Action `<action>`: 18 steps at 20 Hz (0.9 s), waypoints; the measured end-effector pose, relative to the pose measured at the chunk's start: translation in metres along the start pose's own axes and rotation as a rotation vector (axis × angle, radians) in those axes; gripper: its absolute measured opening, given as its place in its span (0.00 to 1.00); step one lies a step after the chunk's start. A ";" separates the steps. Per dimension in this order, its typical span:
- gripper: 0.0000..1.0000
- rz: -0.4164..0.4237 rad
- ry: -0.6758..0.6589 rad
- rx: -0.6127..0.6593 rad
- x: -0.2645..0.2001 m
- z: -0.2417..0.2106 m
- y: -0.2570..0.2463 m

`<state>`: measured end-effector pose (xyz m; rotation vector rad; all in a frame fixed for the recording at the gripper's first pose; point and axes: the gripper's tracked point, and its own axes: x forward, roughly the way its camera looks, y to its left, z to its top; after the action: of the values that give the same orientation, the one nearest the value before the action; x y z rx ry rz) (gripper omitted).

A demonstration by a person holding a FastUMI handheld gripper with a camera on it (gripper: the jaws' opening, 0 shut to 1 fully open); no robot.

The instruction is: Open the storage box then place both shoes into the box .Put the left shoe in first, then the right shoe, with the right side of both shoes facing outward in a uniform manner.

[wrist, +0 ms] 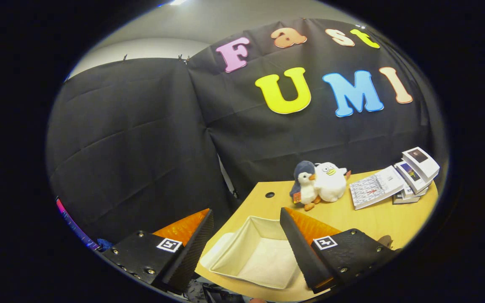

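Cream fabric storage box sits open and empty at the near edge of the light wooden surface, soft walls slumped outward. Gripper hangs above it, fingers released wide, holding nothing. Box-opening step looks done; next is fetching the left shoe. Far side: two plush penguins, stacked booklets.

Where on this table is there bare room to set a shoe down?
Bare wood lies between the open storage box and the two plush toys, and again below the booklet, toward the right finger. The far corner is crowded with the booklet and stacked small boxes. The gripper hangs open, its fingers either side of the storage box.
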<state>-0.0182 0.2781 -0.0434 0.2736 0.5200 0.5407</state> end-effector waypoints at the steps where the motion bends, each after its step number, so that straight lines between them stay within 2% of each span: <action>1: 0.98 -0.018 0.002 -0.006 -0.004 0.000 -0.011; 7: 0.98 -0.155 0.004 -0.099 -0.021 -0.008 -0.075; 18: 0.98 -0.261 0.171 -0.060 -0.024 -0.090 -0.163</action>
<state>-0.0160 0.1404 -0.1714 0.0996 0.6929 0.3265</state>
